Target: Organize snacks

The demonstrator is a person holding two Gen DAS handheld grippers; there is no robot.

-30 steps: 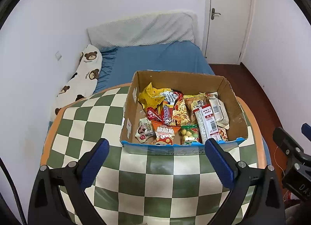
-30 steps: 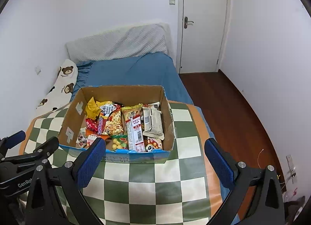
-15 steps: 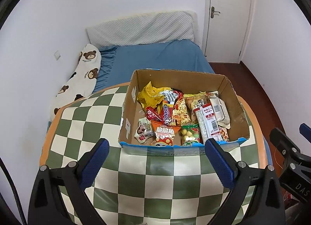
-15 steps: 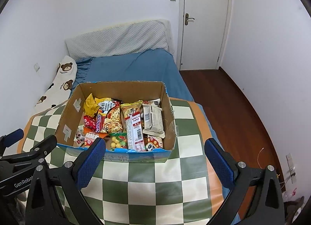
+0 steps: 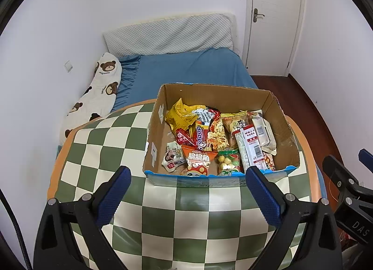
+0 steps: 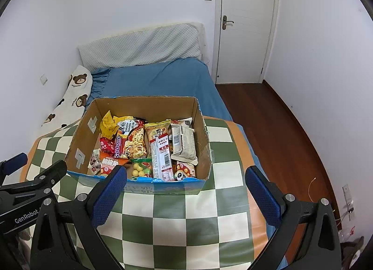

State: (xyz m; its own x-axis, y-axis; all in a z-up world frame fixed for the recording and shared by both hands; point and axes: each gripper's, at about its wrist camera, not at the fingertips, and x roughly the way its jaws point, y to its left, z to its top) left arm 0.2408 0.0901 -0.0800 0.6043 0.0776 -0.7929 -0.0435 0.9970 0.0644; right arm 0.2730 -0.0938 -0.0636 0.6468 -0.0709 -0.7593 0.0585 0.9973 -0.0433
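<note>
A cardboard box (image 5: 283, 128) (image 6: 200, 130) with a blue front rim stands on the green-and-cream checkered table (image 5: 186, 218) (image 6: 186, 218). It holds several snack packs: a yellow packet (image 5: 180, 116), a Sedaap noodle pack (image 5: 201, 135) (image 6: 119, 144), an orange chip bag (image 5: 198, 157), a long red-and-white pack (image 5: 250, 150) (image 6: 162, 155) and a grey wrapper (image 6: 184, 144). My left gripper (image 5: 188, 194) hovers open just short of the box front, nothing between its fingers. My right gripper (image 6: 185, 192) is also open and empty, near the box's front right.
A bed with a blue sheet (image 5: 186, 69), a grey padded headboard (image 5: 167, 34) and a bear-print pillow (image 5: 98, 97) lies behind the table. A white door (image 6: 244, 25) and wooden floor (image 6: 279, 125) are at the right. Bare tabletop lies left of the box.
Both grippers have drawn slightly nearer to the box, which sits a little larger and lower in each view. Neither has touched anything; the snacks have not moved.
</note>
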